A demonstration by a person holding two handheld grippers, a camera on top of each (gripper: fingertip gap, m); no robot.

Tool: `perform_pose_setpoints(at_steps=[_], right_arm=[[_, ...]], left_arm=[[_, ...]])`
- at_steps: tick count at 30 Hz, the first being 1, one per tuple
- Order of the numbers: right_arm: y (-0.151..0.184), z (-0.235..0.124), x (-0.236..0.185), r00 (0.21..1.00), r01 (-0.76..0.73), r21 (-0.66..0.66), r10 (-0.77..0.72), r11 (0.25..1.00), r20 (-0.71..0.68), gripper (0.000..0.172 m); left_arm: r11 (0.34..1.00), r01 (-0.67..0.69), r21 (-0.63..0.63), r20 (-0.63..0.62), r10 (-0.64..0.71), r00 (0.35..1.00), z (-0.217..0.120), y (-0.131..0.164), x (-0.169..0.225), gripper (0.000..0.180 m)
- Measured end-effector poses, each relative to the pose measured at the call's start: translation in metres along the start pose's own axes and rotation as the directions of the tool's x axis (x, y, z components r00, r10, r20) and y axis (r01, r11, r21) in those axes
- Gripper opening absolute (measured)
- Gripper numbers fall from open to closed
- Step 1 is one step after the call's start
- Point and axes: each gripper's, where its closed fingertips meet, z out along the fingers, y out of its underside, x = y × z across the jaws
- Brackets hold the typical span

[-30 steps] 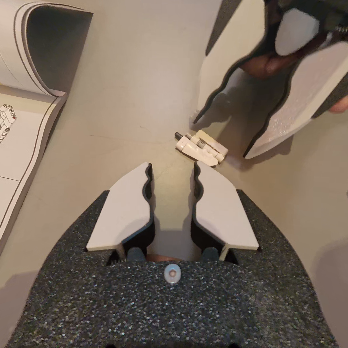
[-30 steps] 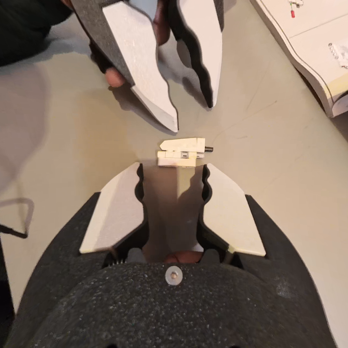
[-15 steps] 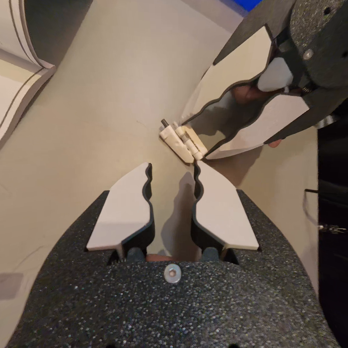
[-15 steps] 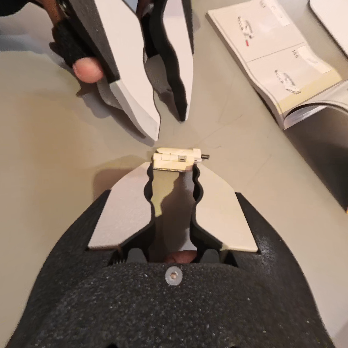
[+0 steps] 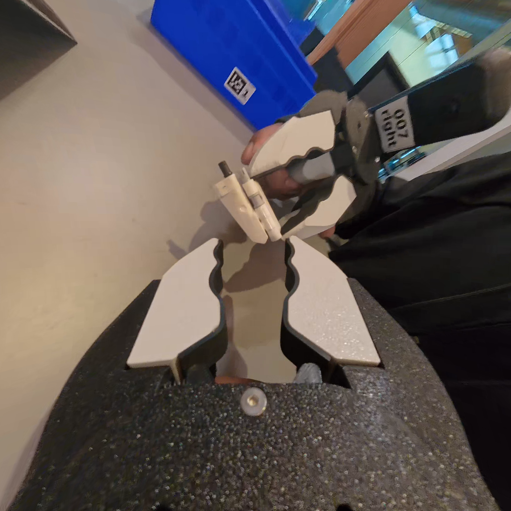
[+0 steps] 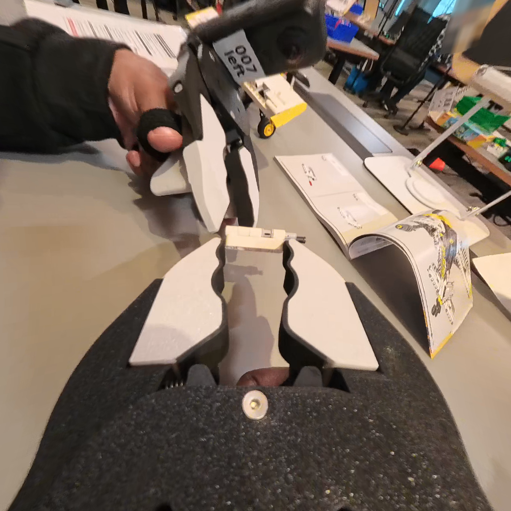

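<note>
My right gripper [image 6: 253,244] is shut on a small white brick assembly [image 6: 254,237] with a dark pin at one end. It grips the piece lengthwise between its fingertips and holds it above the grey table [image 6: 69,249], with a shadow beneath it. In the left wrist view the assembly [image 5: 246,204] hangs tilted between the right gripper's fingertips [image 5: 266,206]. My left gripper [image 5: 253,243] is open and empty, and its right fingertip is close to the assembly's lower end. In the right wrist view the left gripper [image 6: 231,225] hovers just behind the piece.
An open instruction booklet [image 6: 345,199] with a curled page [image 6: 431,262] lies to the right. A white and yellow wheeled brick model [image 6: 276,105] stands farther back. A white lamp base [image 6: 414,179] is at the far right. A blue bin [image 5: 235,63] stands on the table. Both grippers' tips are close together, under 4 cm apart.
My right gripper has closed on the white assembly and lifted it off the table, tilting upward. My left gripper has stayed open and followed close beside it.
</note>
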Motion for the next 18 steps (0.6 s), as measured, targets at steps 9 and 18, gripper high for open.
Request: perform_pose_setpoints(at_steps=[9, 18], right_arm=[[-0.007, -0.004, -0.005, 0.999, 0.051, 0.081, -0.052, 0.995, 0.004, 0.04], [-0.004, -0.004, 0.001, 0.998, 0.057, 0.083, -0.055, 0.995, -0.028, 0.04]], left_arm=[[0.989, 0.122, 0.079, -0.166, -0.107, 0.98, 0.007, -0.012, 0.019, 0.041], [0.976, 0.1, 0.195, -0.143, -0.073, 0.987, -0.003, -0.029, 0.018, 0.032]])
